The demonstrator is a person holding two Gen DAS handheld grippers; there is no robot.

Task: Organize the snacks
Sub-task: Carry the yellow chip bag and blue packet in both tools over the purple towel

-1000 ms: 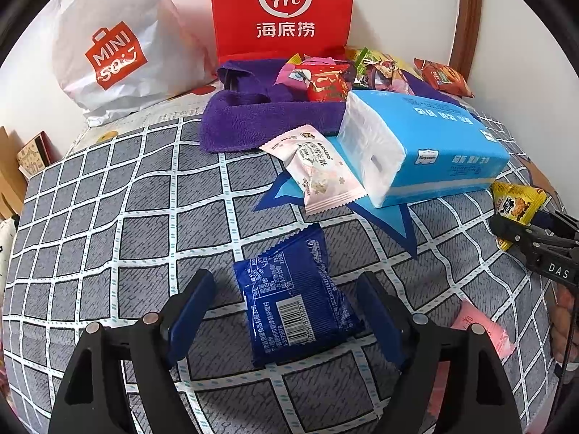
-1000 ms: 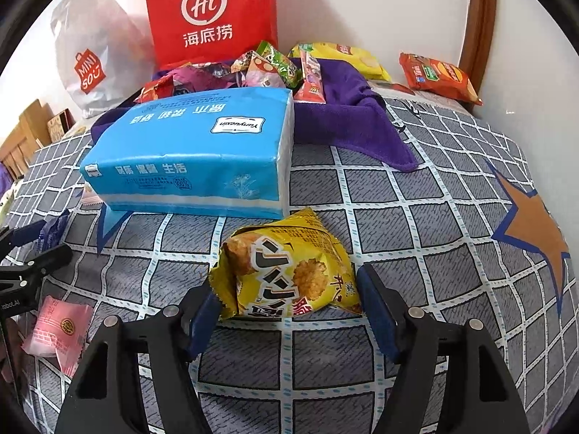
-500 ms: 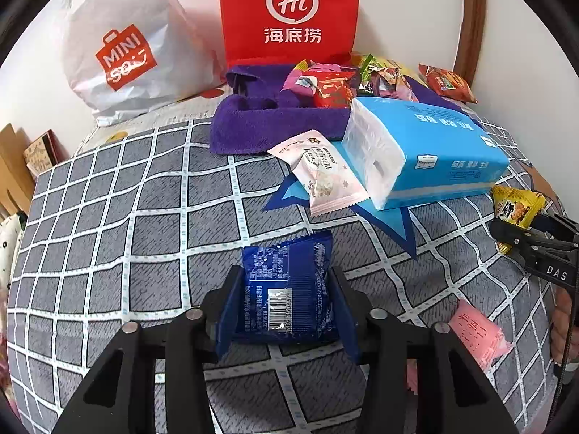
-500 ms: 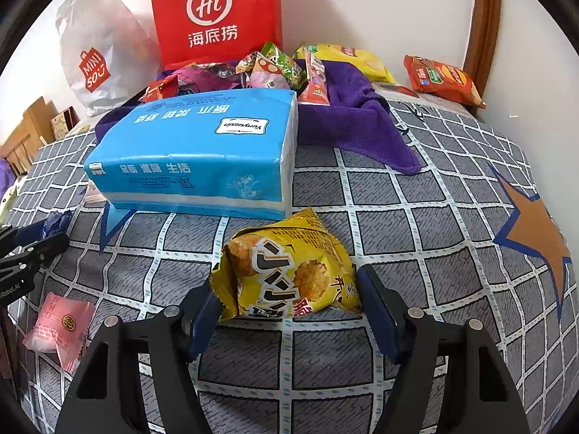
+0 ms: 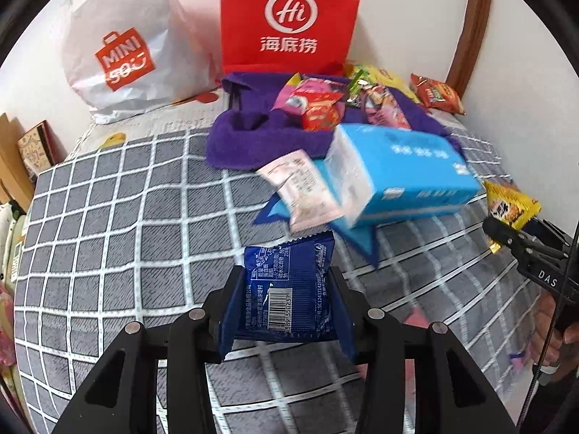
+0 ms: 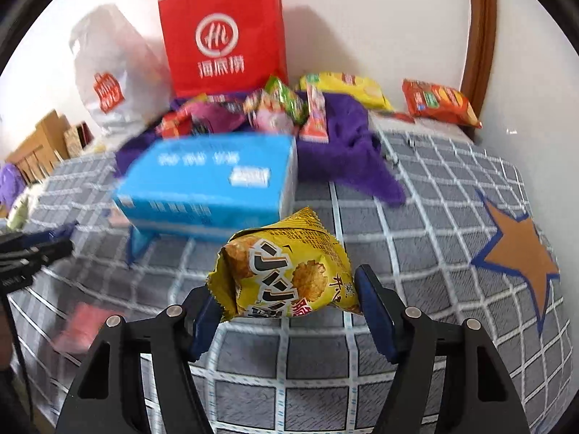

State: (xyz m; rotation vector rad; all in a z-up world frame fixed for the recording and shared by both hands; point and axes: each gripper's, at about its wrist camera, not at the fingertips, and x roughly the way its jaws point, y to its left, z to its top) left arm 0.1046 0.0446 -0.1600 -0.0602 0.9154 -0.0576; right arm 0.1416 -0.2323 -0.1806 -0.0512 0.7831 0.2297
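White bag [image 5: 123, 54] reads "MINISO"; red bag [image 5: 289, 18] "Hi 海底捞".

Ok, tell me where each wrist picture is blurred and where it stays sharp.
Left wrist view: the blue snack packet in the left tool is sharp, barcode legible; the blue tissue pack and pink-white packet are smeared. Right wrist view: the yellow snack bag in the right tool is fairly crisp; tissue pack and checked bedspread streak.
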